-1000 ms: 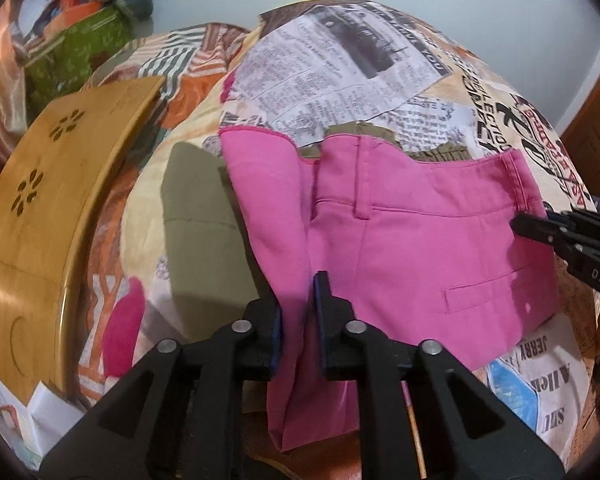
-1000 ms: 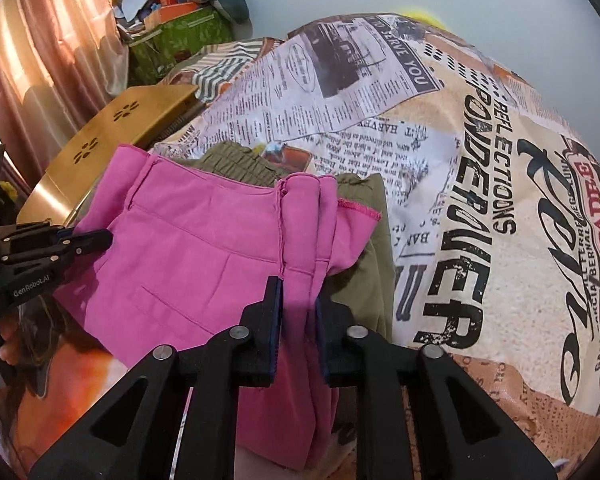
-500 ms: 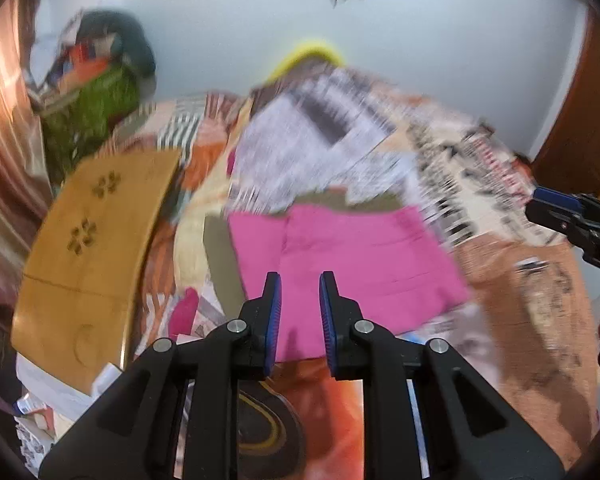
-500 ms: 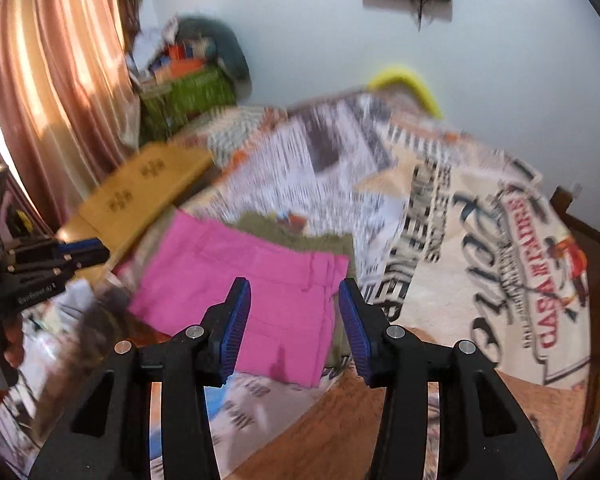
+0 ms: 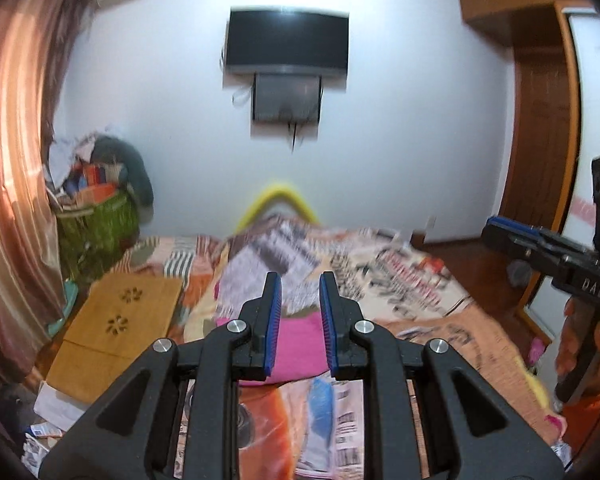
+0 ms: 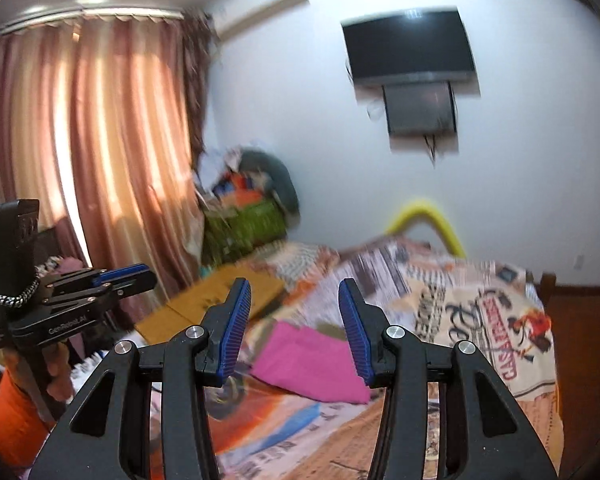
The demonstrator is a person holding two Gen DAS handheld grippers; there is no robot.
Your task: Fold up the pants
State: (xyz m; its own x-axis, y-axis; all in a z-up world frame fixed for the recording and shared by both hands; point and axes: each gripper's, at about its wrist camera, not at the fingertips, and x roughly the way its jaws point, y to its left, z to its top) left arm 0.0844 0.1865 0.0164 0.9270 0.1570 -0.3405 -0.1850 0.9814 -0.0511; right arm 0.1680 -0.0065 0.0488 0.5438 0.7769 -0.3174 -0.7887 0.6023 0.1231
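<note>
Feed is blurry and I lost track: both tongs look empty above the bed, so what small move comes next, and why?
Probably none beyond parking both: the pink pants lie folded on the bedspread, and the left tongs and right tongs hold nothing.

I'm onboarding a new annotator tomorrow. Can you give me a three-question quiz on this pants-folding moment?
1. True or false: the left gripper is clamped on the pink pants.
2. Where do the pink pants lie? A) on the wooden board B) folded on the patterned bedspread C) in the green basket
3. What hangs on the wall above the bed?

Key
1. False: both it and the right gripper stand open and empty above the bed.
2. B
3. A dark television.
</note>
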